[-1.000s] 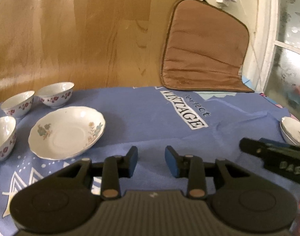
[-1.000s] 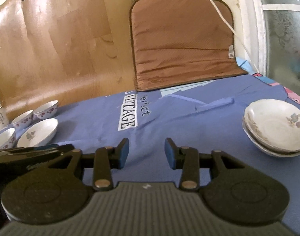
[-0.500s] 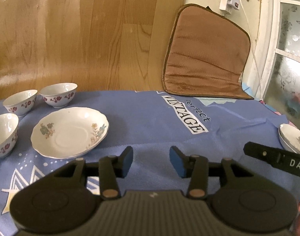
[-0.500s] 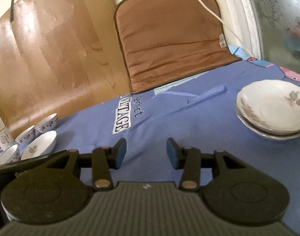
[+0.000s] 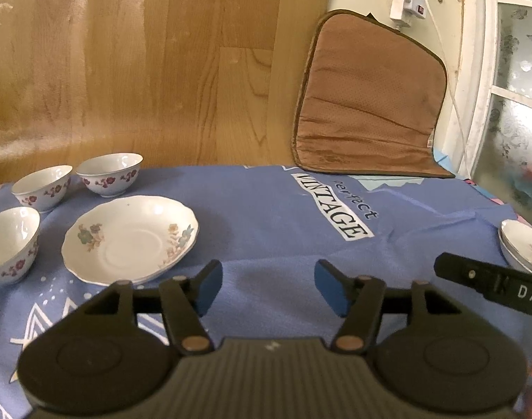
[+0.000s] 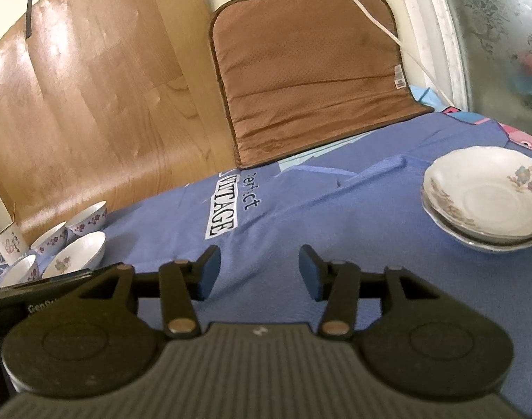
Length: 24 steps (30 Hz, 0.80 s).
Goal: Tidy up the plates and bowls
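Tools: left tool (image 5: pixel 266 288) and right tool (image 6: pixel 255 272) both opening, nothing between | plate (image 5: pixel 129 239) near left, untouched | pickup likely next

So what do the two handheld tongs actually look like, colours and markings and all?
Both match: the left tongs and right tongs have black linkage arms with brass-coloured pivot pins, blue pads on the fingertips, round black side housings and a ribbed grey body bearing a small white mark. White lettering runs along the side of each, only partly readable. No cables or sleeves show.
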Each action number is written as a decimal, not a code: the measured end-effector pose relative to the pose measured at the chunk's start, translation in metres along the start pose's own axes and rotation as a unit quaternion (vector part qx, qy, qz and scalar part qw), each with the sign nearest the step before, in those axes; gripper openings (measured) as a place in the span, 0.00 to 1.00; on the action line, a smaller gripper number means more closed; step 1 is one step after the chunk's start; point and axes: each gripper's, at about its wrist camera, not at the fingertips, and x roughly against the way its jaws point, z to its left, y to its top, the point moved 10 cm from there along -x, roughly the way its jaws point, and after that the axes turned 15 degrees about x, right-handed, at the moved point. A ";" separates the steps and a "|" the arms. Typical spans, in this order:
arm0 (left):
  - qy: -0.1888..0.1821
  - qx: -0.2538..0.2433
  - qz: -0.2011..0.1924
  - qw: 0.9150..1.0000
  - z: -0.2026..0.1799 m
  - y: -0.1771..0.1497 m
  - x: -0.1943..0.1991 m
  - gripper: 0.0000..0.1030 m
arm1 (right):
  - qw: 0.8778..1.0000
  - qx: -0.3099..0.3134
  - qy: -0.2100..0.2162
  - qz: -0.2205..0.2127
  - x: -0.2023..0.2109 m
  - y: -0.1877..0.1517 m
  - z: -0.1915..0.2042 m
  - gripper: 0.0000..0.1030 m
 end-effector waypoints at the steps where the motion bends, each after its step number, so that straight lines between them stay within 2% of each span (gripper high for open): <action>1: 0.001 0.000 0.000 1.000 0.000 0.000 0.000 0.60 | 1.000 0.000 0.000 0.001 0.000 0.000 0.000 0.52; 5: 0.004 0.003 0.000 1.000 0.002 0.001 0.000 0.64 | 1.000 0.004 -0.001 0.003 -0.001 0.000 0.001 0.57; 10: 0.009 0.004 0.000 1.000 0.002 0.001 -0.001 0.66 | 1.000 0.009 -0.003 0.007 -0.001 -0.001 0.002 0.57; 11: 0.011 0.004 0.000 1.000 0.003 0.001 -0.001 0.69 | 1.000 0.010 -0.003 0.008 -0.001 -0.001 0.003 0.57; 12: 0.013 0.005 -0.001 1.000 0.003 0.001 -0.001 0.76 | 1.000 0.011 -0.003 0.009 -0.001 -0.001 0.003 0.57; 14: 0.015 0.005 -0.008 1.000 0.003 0.003 0.001 0.82 | 1.000 0.013 -0.002 0.009 -0.001 -0.001 0.003 0.57; 24: 0.017 0.001 -0.009 1.000 0.003 0.004 0.000 0.82 | 1.000 0.020 0.002 0.008 -0.001 -0.002 0.007 0.57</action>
